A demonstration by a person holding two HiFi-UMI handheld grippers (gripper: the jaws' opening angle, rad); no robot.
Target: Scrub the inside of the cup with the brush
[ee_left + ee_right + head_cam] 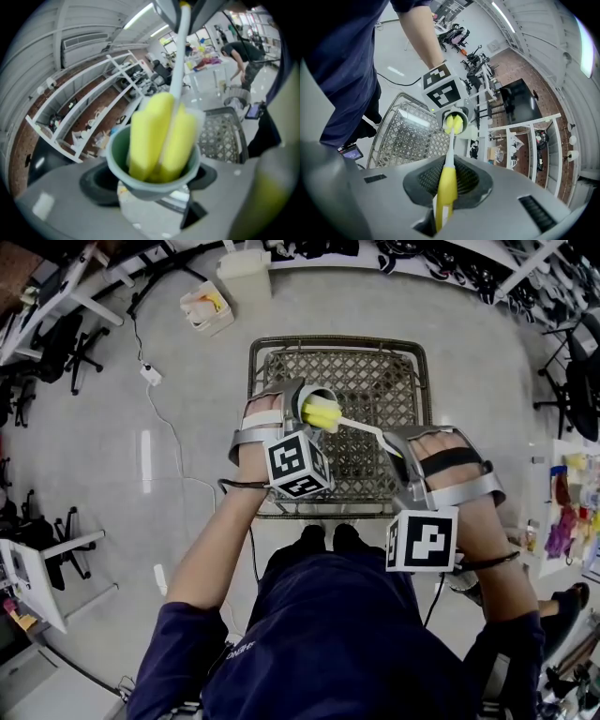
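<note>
Scrubbing looks to be the step in hand. The left gripper (305, 404) is clenched on the grey-green cup (119, 161), its 2 jaws pressed against the cup's sides and the mouth tipped toward the right. The right gripper (444, 208) is clamped on the brush (361, 427) by its yellow handle (447, 185). The thin white stem (179, 56) runs left across the gap to the yellow sponge head (159, 136). That head sits partway inside the cup, with its upper part standing above the rim. Both are held in the air over the wire-mesh rack (380, 381), the cup at the left and the handle at the right.

To do this well, I judge the sponge should go deeper first: only its lower part is in, and the floor of the cup cannot be seen. Then twist the handle about the stem's line while pumping along it, so the 2 sponge lobes wipe the whole wall. The stem is thin and looks springy, so pushing off-line would likely bend it or lever the cup in its grip. The left clamp should brace against each push, with the cup's mouth aimed straight down the stem.
</note>
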